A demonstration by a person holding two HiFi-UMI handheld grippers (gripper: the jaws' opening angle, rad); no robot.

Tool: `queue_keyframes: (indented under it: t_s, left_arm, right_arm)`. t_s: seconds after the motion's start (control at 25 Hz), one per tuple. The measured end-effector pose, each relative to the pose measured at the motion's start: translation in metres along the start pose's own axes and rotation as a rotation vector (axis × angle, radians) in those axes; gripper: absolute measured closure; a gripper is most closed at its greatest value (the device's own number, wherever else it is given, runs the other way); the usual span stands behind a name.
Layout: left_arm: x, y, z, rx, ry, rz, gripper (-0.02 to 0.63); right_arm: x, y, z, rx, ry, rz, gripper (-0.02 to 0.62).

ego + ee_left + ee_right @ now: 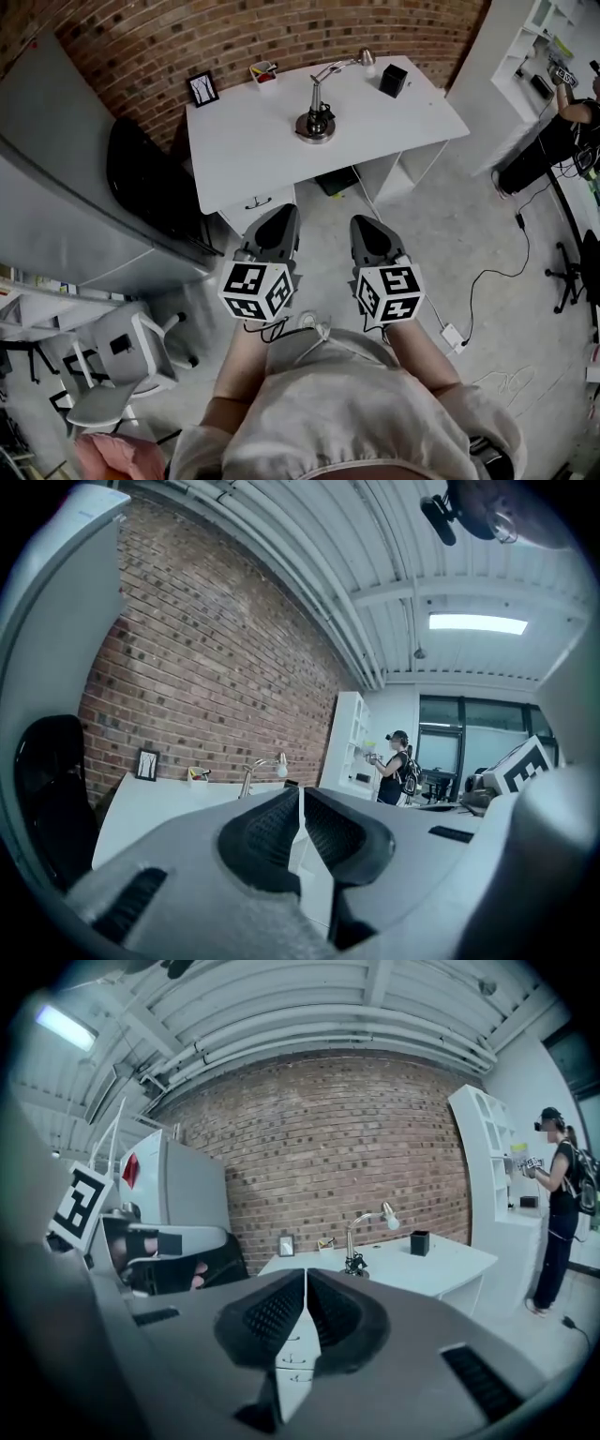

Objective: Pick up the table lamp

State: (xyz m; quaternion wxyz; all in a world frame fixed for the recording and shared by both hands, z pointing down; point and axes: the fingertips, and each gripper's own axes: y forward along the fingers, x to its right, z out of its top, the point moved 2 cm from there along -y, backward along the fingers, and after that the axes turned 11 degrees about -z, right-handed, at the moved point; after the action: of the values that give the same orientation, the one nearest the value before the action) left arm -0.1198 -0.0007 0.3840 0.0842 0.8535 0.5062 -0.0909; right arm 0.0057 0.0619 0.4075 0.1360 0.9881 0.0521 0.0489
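While the white desk (244, 141) fills the upper middle of the head view, backed against the brick wall (169, 42), both tools are held low at frame centre, over bare floor and well short of the desk edge. It reads as a carrying posture, likely an approach rather than a reach. Left gripper (283, 210): jaws pressed together with nothing between them; its own view shows the ribbed pads (267, 832) meeting along a single seam. Right gripper (362, 221): the same, closed on itself and empty. Judgement: at least one must open before any grasp. Table lamp (317, 120): upright on the desk, right of centre in the upper middle of the frame, round base flat on the top, bent neck running toward the upper right. It is well apart from both grippers. It stands in open desk space, so the stem looks reachable from the near side, and the broad base probably keeps it steady. There is a dark clump at the base, maybe cord; cannot trace it. Containers: the drawer unit (258, 204) under the desk's near edge has its drawers closed, so its contents are unseen. The black pot (393, 81) at the back right, near the lamp's shade, has an inside too dark to tell. The small white cup (265, 72) at the back edge holds a few pen-like sticks. The picture frame (202, 89) stands propped at the back left corner, facing the near side.
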Motion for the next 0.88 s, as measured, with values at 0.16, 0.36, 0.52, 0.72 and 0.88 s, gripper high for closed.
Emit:
queue_keyframes:
  t_s: [0.16, 0.36, 0.52, 0.72, 0.88]
  left_arm:
    - [-0.041, 0.016, 0.006, 0.002, -0.029, -0.014, 0.575]
    - [-0.076, 0.034, -0.012, -0.042, -0.085, -0.004, 0.575]
    - [-0.101, 0.054, -0.014, -0.052, -0.101, 0.027, 0.575]
    - [-0.137, 0.090, -0.012, -0.046, -0.093, 0.114, 0.575]
    - [-0.166, 0.137, -0.005, -0.042, -0.099, 0.178, 0.575]
  right_arm:
    - [-0.017, 0.040, 0.002, -0.029, 0.025, 0.020, 0.568]
    - [-0.016, 0.079, -0.005, -0.088, 0.002, 0.005, 0.568]
    - [-0.007, 0.117, 0.001, -0.094, 0.001, 0.019, 0.566]
    - [0.010, 0.179, 0.009, -0.097, -0.014, 0.092, 0.568]
    - [0.032, 0.234, 0.024, -0.100, -0.026, 0.159, 0.566]
